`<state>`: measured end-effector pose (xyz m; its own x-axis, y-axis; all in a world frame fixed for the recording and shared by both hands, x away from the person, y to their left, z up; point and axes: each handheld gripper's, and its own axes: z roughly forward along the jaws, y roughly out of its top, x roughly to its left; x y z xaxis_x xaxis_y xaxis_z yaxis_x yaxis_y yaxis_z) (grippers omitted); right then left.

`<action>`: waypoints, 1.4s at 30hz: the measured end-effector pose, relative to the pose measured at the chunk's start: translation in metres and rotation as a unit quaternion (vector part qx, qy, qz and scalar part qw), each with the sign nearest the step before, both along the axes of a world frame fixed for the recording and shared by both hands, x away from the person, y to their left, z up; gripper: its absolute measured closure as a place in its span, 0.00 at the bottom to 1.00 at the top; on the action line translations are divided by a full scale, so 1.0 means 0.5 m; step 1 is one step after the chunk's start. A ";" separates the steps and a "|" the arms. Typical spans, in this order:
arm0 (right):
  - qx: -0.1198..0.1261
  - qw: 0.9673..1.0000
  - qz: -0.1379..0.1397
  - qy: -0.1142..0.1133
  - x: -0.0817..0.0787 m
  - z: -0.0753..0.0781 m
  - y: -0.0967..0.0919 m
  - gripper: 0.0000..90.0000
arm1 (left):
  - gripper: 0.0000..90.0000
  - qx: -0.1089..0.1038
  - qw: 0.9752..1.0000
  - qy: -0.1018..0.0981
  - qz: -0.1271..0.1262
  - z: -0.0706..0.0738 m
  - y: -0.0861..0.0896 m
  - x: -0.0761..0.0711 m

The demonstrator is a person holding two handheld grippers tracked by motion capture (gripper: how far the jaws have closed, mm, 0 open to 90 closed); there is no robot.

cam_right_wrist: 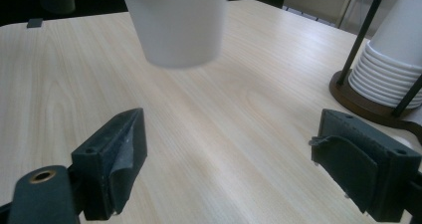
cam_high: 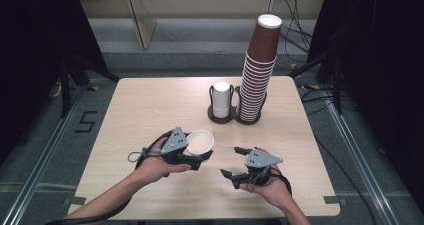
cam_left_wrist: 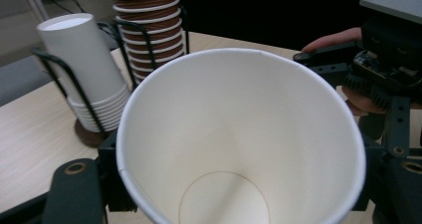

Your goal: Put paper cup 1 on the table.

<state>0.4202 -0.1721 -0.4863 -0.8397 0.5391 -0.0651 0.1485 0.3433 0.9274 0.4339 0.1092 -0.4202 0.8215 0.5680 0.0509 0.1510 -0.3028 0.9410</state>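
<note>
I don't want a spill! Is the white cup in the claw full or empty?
Empty. The left claw holds the white cup, and its inside shows bare white down to the bottom.

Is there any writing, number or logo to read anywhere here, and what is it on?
"5": a dark mark on the grey floor left of the table, seen from the high view; it reads as a 5, though it may be tape.
No print shows on the white cup, the white stack or the brown stack.
No label can be read on the left hand-held gripper or the right hand-held gripper.
</note>
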 end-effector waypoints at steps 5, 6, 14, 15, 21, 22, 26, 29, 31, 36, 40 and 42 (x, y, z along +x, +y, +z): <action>0.008 1.000 -0.007 -0.001 0.001 -0.003 0.002 0.16 | 0.28 0.002 0.999 -0.002 0.038 0.000 0.043 -0.009; 0.008 1.000 -0.009 0.001 0.001 -0.004 0.001 0.16 | 0.28 0.001 0.999 -0.002 0.045 0.000 0.051 -0.011; 0.006 1.000 -0.013 0.005 0.005 -0.002 -0.006 0.16 | 0.28 -0.002 0.995 -0.004 0.103 -0.006 0.127 -0.024; 0.006 1.000 -0.014 0.002 0.006 -0.002 -0.007 0.16 | 0.28 -0.001 0.994 -0.003 0.111 -0.008 0.136 -0.026; 0.010 1.000 -0.021 -0.004 0.008 -0.003 -0.009 0.17 | 0.28 -0.003 0.989 -0.004 0.147 -0.018 0.190 -0.036; 0.012 1.000 -0.020 0.004 0.008 -0.003 -0.009 0.17 | 0.28 -0.005 0.988 -0.003 0.153 -0.021 0.199 -0.038; 0.018 1.000 -0.021 0.003 0.010 0.000 -0.014 0.17 | 0.27 -0.014 0.983 0.008 0.183 -0.033 0.234 -0.050; 0.016 0.999 -0.028 0.000 0.010 0.002 -0.019 0.17 | 0.27 -0.013 0.978 0.017 0.206 -0.041 0.260 -0.060; 0.022 0.999 -0.030 -0.008 0.012 0.001 -0.022 0.17 | 0.27 -0.016 0.975 0.019 0.219 -0.045 0.274 -0.063; 0.019 0.999 -0.037 -0.003 0.011 0.001 -0.031 0.17 | 0.27 -0.019 0.970 0.022 0.243 -0.053 0.304 -0.069; 0.024 0.999 -0.043 0.008 0.009 0.006 -0.035 0.17 | 0.27 -0.021 0.966 0.027 0.258 -0.061 0.319 -0.077; 0.027 0.999 -0.043 0.006 0.009 0.008 -0.038 0.17 | 0.27 -0.017 0.964 0.030 0.264 -0.066 0.323 -0.079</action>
